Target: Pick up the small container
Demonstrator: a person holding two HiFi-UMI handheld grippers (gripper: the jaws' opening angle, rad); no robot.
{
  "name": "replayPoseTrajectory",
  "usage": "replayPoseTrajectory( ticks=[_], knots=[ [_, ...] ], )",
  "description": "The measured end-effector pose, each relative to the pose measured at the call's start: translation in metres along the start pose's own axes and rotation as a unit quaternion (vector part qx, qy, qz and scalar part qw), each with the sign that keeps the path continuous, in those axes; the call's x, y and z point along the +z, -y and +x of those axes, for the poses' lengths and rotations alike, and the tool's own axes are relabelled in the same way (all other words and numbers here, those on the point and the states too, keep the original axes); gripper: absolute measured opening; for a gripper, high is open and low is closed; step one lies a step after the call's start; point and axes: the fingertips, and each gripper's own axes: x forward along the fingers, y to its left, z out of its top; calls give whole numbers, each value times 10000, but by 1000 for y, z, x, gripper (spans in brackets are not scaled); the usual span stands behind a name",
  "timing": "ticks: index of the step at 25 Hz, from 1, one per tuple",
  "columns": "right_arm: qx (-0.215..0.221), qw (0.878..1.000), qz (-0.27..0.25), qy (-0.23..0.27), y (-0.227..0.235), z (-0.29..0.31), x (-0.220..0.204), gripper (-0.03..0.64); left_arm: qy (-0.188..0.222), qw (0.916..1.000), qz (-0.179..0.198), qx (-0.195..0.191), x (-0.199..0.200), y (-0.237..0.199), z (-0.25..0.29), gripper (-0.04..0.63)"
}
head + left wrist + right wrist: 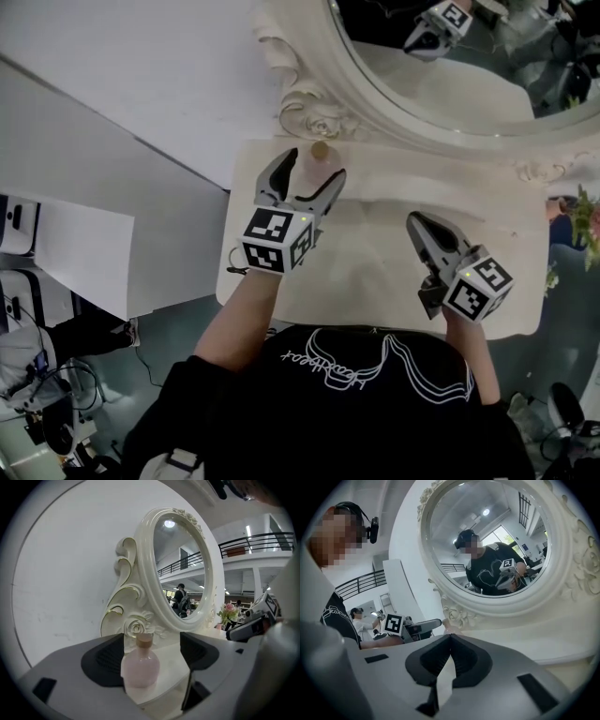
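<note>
Grey L gripper: jaws spread wide, dark ribbed pads, nothing clamped.
Btwn its jaws: the small container, a pink bottle. Round belly, frosted look, short neck w/ tan stopper. Upright, close to the pad at view's left (touching or not: can't tell), clear gap to the other pad.
R gripper: jaws closed tip to tip, empty. Low over the top, well apart from bottle.
Tabletop: cream, smooth, rounded corners. Bottle stands by the back edge, left part.
Mirror frame: cream oval, glossy, carved scrolls w/ gilt lines. Rose carving sits just behind bottle.
Wall: white, plain, left of frame.
Room: bare top in front of bottle & btwn the 2 grippers. Tight at back, frame base close.
</note>
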Motion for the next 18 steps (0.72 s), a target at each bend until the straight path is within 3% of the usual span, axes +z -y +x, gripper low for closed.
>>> replayPoseTrajectory(
  ticks=[11,18],
  knots=[
    [-194,9994,243,-159,24,0,-15,6,-302,9995,97,29,-23,-15,30,316],
    [-202,9989,394,-161,31,4,-18,6,-357,9991,221,87,-26,-18,35,213]
  ],
)
